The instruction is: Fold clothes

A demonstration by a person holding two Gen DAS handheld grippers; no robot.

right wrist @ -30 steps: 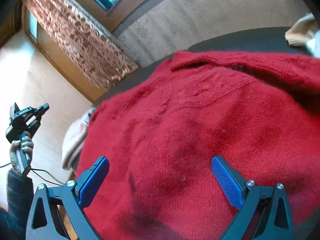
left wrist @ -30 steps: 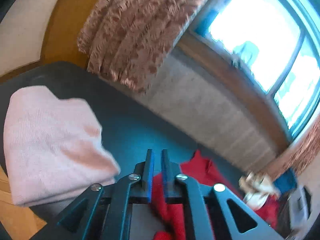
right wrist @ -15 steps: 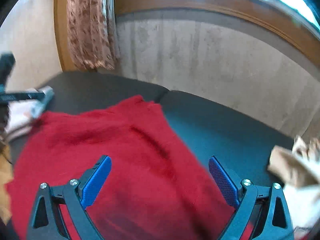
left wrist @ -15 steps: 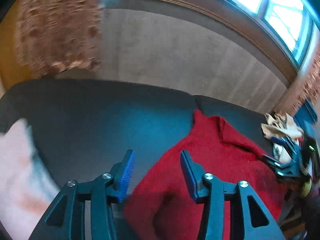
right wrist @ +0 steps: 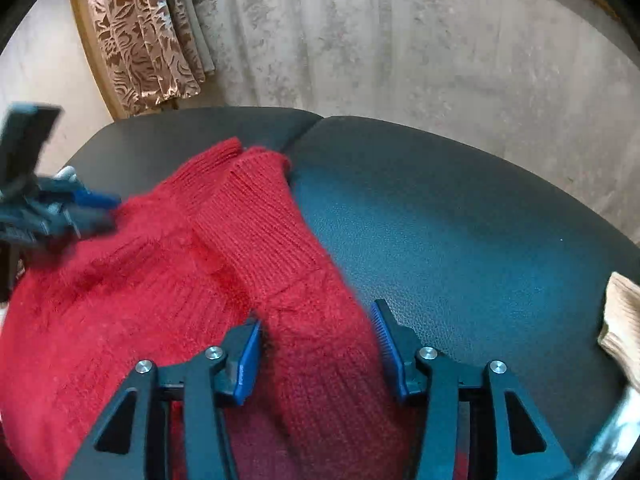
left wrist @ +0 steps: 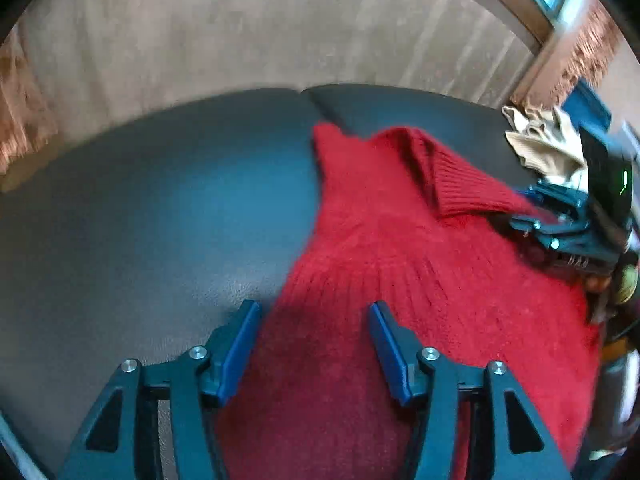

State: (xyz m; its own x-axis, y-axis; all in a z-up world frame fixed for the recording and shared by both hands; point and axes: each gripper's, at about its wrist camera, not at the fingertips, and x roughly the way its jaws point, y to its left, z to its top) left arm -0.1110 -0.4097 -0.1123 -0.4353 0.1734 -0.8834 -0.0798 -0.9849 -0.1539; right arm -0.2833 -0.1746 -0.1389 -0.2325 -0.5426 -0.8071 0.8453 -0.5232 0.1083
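A red knit sweater [left wrist: 420, 280] lies spread on the dark table [left wrist: 160, 220]. My left gripper [left wrist: 314, 332] is open, low over the sweater's left edge, with the cloth between its jaws. In the right wrist view the sweater [right wrist: 140, 288] fills the left half, and a ribbed sleeve [right wrist: 272, 232] runs toward me. My right gripper [right wrist: 316, 336] is open, its jaws on either side of that sleeve. Each gripper shows in the other's view, the right one [left wrist: 560, 224] and the left one [right wrist: 60, 212], both blurred.
A beige garment [left wrist: 536, 144] lies at the table's far right, also seen at the right edge of the right wrist view [right wrist: 620, 320]. A grey wall [right wrist: 400, 48] stands behind the table. A patterned curtain [right wrist: 148, 36] hangs at the left.
Both grippers swung toward the table and came down over the red sweater. The left gripper went from shut to open. The right jaws narrowed around the sleeve. The folded pink cloth left view.
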